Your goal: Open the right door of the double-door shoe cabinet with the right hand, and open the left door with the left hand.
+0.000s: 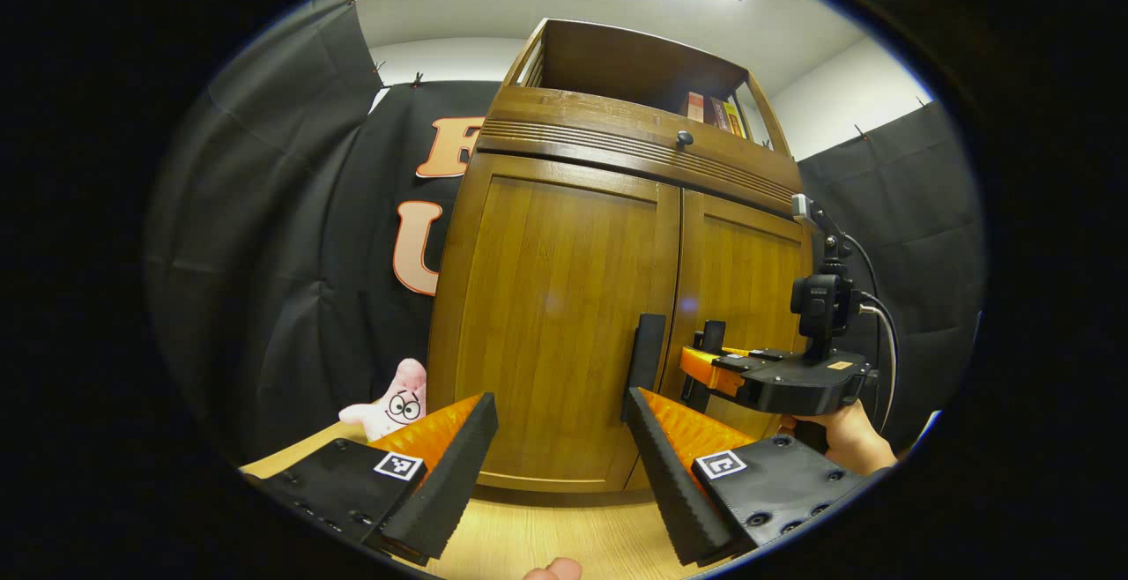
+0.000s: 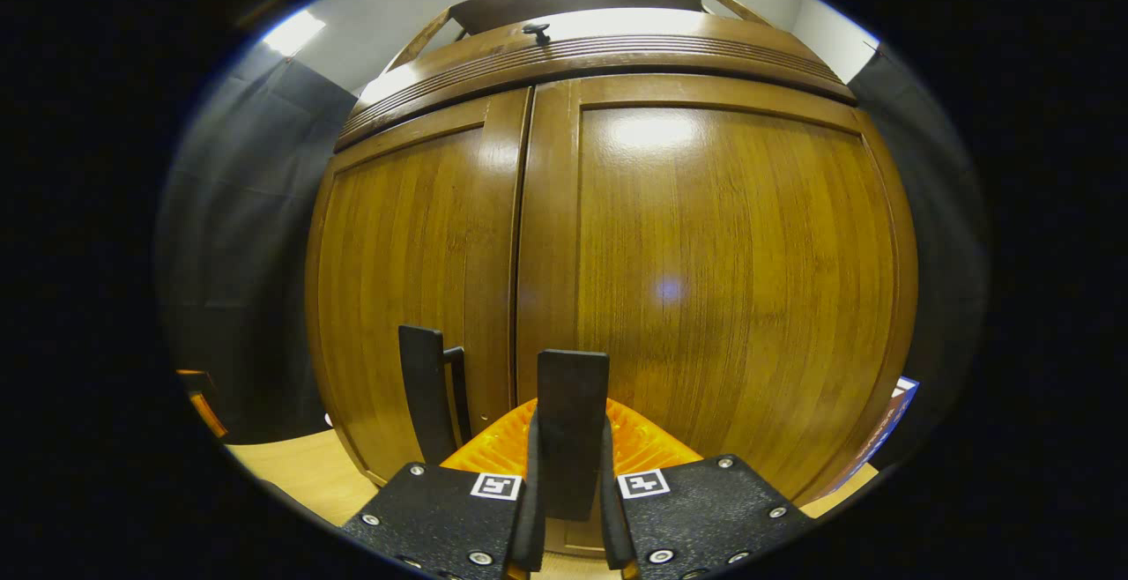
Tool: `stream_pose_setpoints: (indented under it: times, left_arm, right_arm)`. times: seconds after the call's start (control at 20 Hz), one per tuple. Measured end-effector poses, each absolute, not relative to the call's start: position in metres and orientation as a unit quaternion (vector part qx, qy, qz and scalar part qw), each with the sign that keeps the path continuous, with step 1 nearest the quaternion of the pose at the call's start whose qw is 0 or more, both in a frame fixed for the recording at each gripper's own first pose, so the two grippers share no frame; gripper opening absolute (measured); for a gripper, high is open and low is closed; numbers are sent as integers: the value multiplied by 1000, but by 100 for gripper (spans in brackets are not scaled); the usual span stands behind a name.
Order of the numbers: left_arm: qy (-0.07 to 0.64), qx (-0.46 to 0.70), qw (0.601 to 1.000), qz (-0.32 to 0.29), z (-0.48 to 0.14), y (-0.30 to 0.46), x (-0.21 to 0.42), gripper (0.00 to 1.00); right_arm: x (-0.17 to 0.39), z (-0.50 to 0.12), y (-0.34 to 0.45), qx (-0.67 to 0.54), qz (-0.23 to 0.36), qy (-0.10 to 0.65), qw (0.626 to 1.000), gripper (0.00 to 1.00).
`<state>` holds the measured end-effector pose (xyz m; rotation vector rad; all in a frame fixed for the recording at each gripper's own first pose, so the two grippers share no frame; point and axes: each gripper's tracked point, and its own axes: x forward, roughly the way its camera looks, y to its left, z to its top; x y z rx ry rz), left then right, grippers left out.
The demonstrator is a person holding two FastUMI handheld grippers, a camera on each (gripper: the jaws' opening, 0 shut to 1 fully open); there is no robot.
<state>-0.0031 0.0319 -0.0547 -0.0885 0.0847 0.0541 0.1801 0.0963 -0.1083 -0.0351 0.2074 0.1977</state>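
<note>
My left gripper: fingers spread wide, holding nothing, short of the left door's black handle.
My right gripper: fingers pressed together on the right door's black handle.
My right hand: seen from the left gripper view, gripping that tool.
Shoe cabinet: wooden, on a pale tabletop; both doors lay flush and closed.
Farther off: a pink plush star sat left of the cabinet.

The right door's handle is partly covered by clamped fingers.
</note>
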Motion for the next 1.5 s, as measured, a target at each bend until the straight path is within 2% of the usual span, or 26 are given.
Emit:
stream_pose_setpoints:
  times: [0.05, 0.1, 0.2, 0.25, 0.3, 0.35, 0.55, 0.6, 0.75, 0.95, 1.2, 1.25, 1.35, 1.4, 1.45, 1.5]
  left_arm:
    - [44, -44, 998, 25, -54, 29, -5, 93]
    - [45, -41, 998, 24, -54, 29, -5, 97]
    - [43, -31, 998, 26, -53, 28, -7, 96]
    - [42, -27, 998, 26, -54, 27, -8, 100]
    - [42, -25, 998, 26, -53, 26, -8, 96]
    - [41, -24, 999, 24, -54, 24, -9, 92]
    - [43, -25, 999, 9, -56, 12, -11, 93]
    - [44, -23, 999, 6, -56, 9, -12, 93]
    - [41, -20, 999, 3, -56, 4, -14, 92]
    - [46, -31, 998, -9, -61, -8, -13, 92]
    - [54, -35, 998, -19, -72, -14, -10, 93]
    - [55, -38, 998, -19, -73, -14, -9, 93]
    - [59, -48, 997, -21, -76, -16, -8, 93]
    - [61, -51, 997, -23, -77, -17, -8, 93]
    - [64, -51, 996, -21, -78, -16, -8, 93]
    - [70, -47, 996, -16, -79, -15, -8, 93]
  right_arm:
    - [175, -107, 95, -20, 103, 104, 989, 25]
    - [168, -105, 94, -24, 107, 103, 989, 25]
    - [152, -97, 93, -22, 125, 102, 987, 25]
    - [142, -94, 92, -15, 136, 103, 985, 30]
    - [131, -91, 91, -5, 146, 103, 984, 25]
    - [118, -88, 87, 3, 156, 103, 982, 26]
    - [72, -78, 66, 9, 180, 96, 979, 25]
    - [60, -74, 59, 7, 183, 96, 978, 21]
    - [28, -63, 31, 12, 183, 97, 978, 25]
    - [-13, -46, -13, 0, 159, 100, 982, 25]
    - [-36, -38, -74, -23, 97, 103, 990, 24]
    - [-37, -37, -82, -23, 89, 104, 990, 17]
    - [-41, -36, -98, -30, 74, 102, 992, 26]
    - [-43, -35, -108, -37, 63, 99, 992, 24]
    - [-45, -34, -121, -47, 47, 96, 993, 17]
    - [-46, -32, -136, -56, 30, 92, 994, 15]
